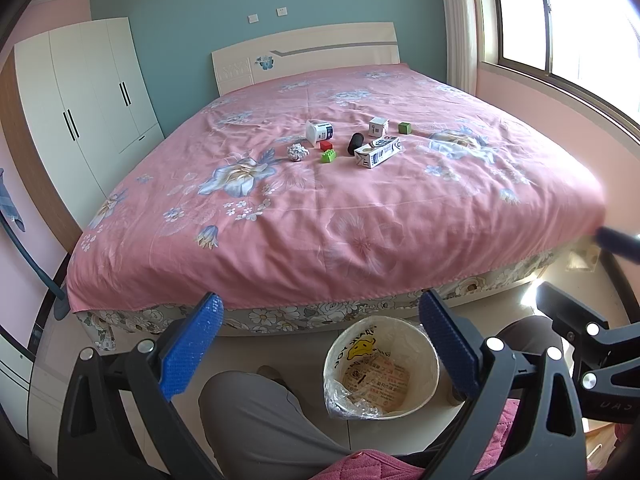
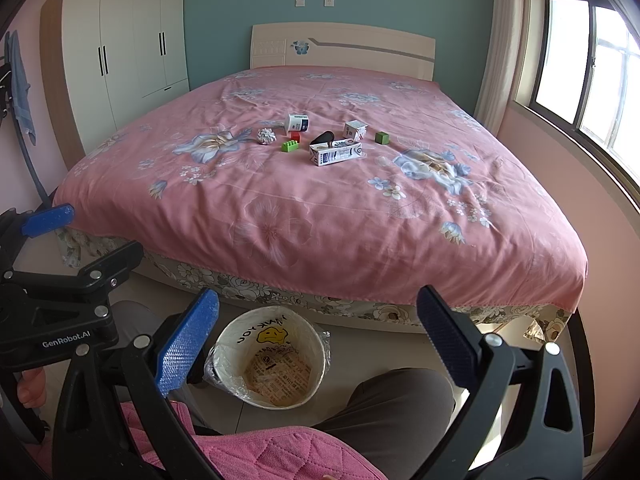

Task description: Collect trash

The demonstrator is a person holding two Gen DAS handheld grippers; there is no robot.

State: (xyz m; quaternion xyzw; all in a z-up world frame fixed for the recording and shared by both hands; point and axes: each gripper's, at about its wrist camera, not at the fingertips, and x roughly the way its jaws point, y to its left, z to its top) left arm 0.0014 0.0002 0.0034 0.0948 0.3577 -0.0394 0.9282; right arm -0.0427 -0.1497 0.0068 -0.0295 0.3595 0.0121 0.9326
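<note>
step: pre-reach, nothing collected | both hand-held grippers (image 1: 320, 320) (image 2: 318, 316) spread apart, empty | next: milk carton (image 2: 335, 153) at 12 o'clock, then bin (image 2: 268, 356)

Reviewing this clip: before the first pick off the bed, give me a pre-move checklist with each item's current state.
1. Left gripper open and holding nothing: ok.
2. Right gripper open and holding nothing: ok.
3. Lined trash bin on the floor at the foot of the bed, mouth unobstructed: ok.
4. Trash in view on the pink bedspread: long carton, crumpled foil ball, tipped white cup, small white box: ok.
5. Toy bricks, green and red, lie apart from the carton: ok.
6. Whether the dark cylinder counts as trash: cannot tell.
</note>
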